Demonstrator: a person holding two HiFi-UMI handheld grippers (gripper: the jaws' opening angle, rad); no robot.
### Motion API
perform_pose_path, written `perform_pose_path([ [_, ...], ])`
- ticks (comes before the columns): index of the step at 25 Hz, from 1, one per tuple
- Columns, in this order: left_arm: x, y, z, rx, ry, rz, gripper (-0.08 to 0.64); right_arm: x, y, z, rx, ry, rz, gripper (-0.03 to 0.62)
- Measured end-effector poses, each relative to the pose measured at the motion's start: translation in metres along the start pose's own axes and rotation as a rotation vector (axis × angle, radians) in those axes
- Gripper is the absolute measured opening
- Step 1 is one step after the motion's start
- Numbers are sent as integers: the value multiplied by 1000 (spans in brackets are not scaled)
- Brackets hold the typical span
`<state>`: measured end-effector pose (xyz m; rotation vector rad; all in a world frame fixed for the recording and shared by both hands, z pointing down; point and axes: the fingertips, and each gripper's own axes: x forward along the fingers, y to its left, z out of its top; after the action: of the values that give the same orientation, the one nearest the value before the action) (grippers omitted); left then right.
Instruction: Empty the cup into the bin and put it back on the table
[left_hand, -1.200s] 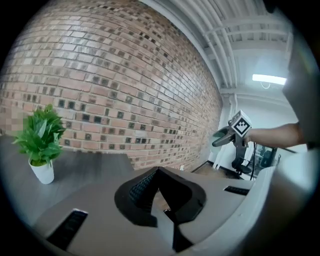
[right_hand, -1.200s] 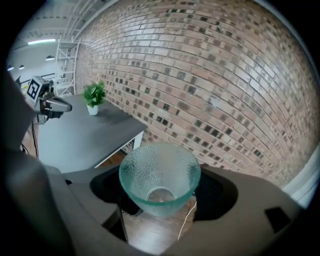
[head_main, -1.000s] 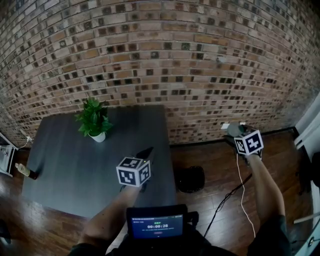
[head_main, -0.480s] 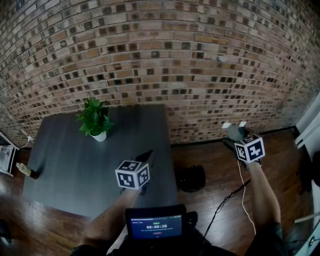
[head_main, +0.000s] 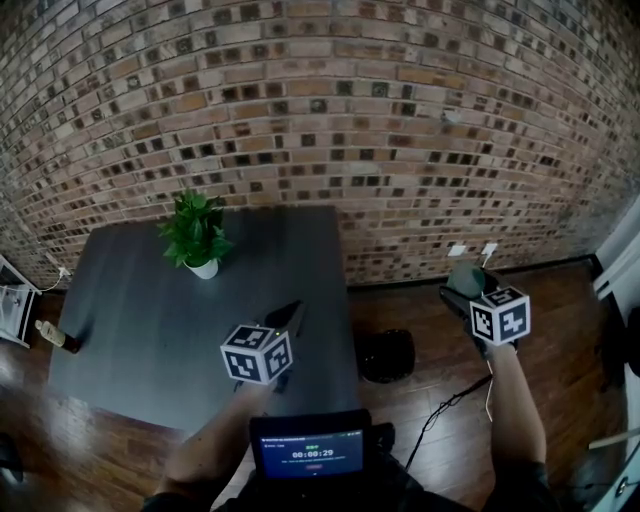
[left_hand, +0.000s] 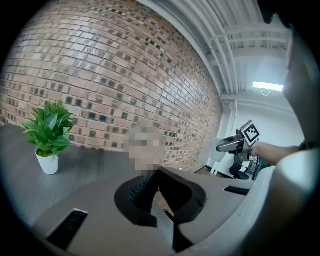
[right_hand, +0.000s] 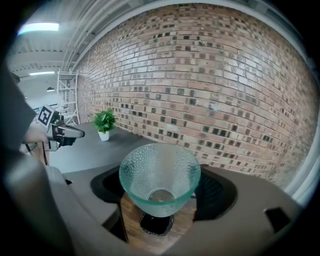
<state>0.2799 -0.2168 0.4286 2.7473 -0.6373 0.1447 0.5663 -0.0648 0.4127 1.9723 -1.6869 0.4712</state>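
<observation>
Right tongs (right_hand: 159, 197) clamp the cup (right_hand: 160, 167) past the bench's (head_main: 150, 330) right edge; left tongs (left_hand: 152, 192) closed, empty; tipped, smooth glass might slip.

**Cup and bin only partly seen**
In the head view, the cup (head_main: 466, 275) is largely covered by the right gripper (head_main: 458, 292), and the inside of the bin (head_main: 386, 355) is too dark to be read. The table's (head_main: 130, 300) near edge is partly hidden behind the left gripper (head_main: 292, 312). A small object (head_main: 50, 335) at its left edge cannot be identified.
</observation>
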Motion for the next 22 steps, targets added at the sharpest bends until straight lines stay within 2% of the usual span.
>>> perform_pose_path([
  [9,-51,31,11,-23,-71,76,-9,-17,69,20,-20,-91,110,396],
  [18,-107,51,19,-23,-130,172,-9,-16,160,47,-79,-156,312,396],
  [22,-140,58,20,-8,-151,251,-9,-10,211,55,-148,-168,424,396],
])
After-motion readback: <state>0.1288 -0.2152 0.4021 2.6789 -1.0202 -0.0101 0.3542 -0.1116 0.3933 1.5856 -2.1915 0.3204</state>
